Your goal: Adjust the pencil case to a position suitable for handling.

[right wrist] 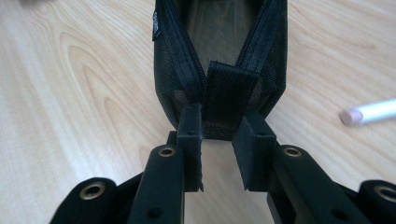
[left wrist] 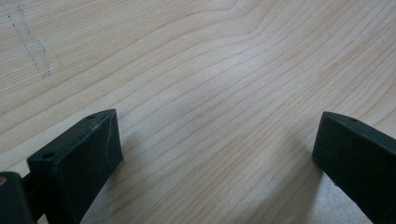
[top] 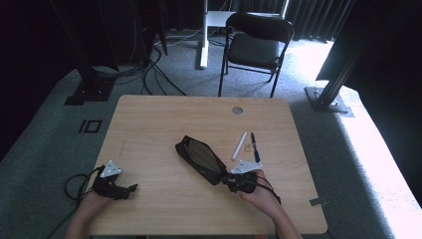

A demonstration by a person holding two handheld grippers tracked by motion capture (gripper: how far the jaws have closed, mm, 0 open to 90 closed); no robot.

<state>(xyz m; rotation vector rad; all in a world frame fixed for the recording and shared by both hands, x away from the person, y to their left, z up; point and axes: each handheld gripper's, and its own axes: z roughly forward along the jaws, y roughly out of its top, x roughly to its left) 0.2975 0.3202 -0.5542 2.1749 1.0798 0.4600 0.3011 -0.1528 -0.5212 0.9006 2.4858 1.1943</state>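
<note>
1. The right gripper (right wrist: 217, 140) has its fingers (right wrist: 191, 140) drawn narrow and pinched on the fabric tab at the near end of a black mesh pencil case (right wrist: 219, 46). The left gripper (left wrist: 215, 154) stands with its fingers wide, with bare wood between them.
2. The pencil case (top: 199, 159) lies near the middle of the desk (top: 149, 129), its long axis slanting from the right gripper (top: 234, 181) away toward the far left, its zip gaping open.
3. The right hand (top: 261, 191) is at the case; the left gripper (top: 122, 189) rests well apart by the near left corner.
4. A white pen (top: 240, 145) and a blue pen (top: 255, 147) lie just beyond the right gripper, toward the right edge.
5. The desk is pale wood on grey carpet; a black folding chair (top: 256, 47) stands beyond the far edge among dark curtains.
</note>
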